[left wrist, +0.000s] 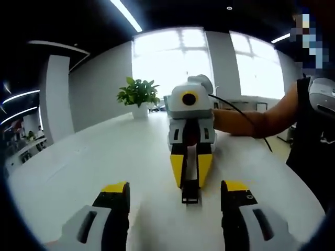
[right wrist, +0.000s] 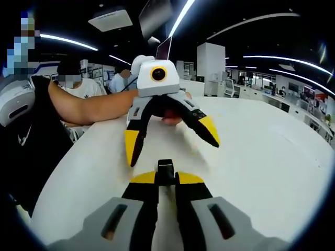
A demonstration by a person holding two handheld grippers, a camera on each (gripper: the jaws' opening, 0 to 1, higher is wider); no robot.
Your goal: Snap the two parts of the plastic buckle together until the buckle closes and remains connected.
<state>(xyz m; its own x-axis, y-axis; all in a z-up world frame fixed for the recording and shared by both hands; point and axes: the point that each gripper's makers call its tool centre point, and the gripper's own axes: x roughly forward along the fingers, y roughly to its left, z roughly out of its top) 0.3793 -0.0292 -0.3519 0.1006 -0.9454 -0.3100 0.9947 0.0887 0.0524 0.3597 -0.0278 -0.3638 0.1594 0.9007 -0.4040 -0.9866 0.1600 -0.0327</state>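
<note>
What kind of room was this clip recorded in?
Probably an open-plan office or lab: a large white table with a potted plant, big bright windows, ceiling strip lights, and desks with seated people further back.

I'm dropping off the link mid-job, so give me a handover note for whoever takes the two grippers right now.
Right gripper: shut on a small black buckle part, held just above the white table.
Left gripper: open, holding nothing, facing the right one with its jaws spread wide.
Done: one piece gripped and presented to the other gripper.
Left: the piece is too small to tell whether it is one half or both. Find the mating half, snap the two together, and check that they hold.
</note>
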